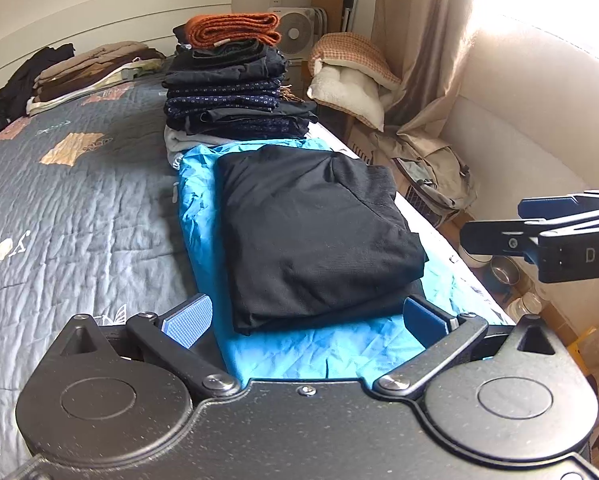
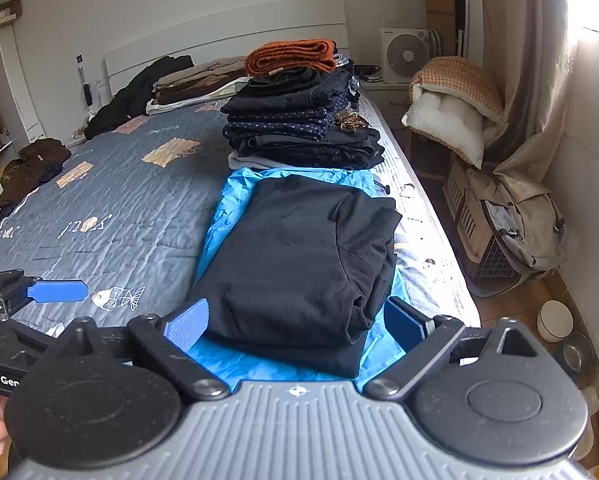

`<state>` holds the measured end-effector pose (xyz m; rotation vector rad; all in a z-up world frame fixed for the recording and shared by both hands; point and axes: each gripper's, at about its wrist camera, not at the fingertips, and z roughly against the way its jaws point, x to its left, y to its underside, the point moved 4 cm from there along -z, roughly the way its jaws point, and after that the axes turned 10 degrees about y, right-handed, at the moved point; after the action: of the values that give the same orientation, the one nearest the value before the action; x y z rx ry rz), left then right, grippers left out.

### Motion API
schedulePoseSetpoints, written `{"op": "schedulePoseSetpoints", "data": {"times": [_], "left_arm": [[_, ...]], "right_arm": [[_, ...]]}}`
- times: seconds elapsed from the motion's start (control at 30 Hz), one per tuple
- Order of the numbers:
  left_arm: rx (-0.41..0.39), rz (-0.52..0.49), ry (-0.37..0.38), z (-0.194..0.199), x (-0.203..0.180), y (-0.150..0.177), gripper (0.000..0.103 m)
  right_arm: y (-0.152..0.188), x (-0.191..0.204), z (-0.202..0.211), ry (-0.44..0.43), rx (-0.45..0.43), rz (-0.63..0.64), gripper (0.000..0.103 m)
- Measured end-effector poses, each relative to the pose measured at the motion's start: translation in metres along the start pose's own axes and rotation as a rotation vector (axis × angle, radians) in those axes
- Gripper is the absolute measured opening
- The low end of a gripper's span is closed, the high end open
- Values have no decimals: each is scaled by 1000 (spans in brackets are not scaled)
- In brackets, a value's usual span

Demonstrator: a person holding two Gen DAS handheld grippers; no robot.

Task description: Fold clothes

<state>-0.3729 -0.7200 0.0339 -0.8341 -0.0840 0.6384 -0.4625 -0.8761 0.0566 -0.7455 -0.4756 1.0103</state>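
Folded black garment (image 1: 315, 236) lying flat on a blue sheet (image 1: 203, 248) along the bed's right-hand edge, near corner between the spread, empty fingers of the left gripper (image 1: 305, 320). Right gripper (image 2: 295, 324) likewise splayed wide, holding nothing. Tall clothes stack (image 2: 299, 120) just beyond the garment. Broad bare quilt (image 2: 119, 200) to the left.

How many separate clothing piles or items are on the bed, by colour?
Folded black garment on the blue sheet: 1
Bright blue crinkled sheet: 1
Tall dark navy stack, orange knit on top: 1
Brown and beige folded pile: 1
Loose black heap by the headboard: 1
Total: 5
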Motion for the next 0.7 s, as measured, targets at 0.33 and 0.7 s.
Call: {"op": "schedulePoseSetpoints", "data": {"times": [0.33,0.7], "left_arm": [[20,39,-19,7,9,0,103],[10,29,2,13,4,2,103]], "right_arm": [[-7,18,5,-14,5,42,94],[-2,24,12,26,27,68,94]]}}
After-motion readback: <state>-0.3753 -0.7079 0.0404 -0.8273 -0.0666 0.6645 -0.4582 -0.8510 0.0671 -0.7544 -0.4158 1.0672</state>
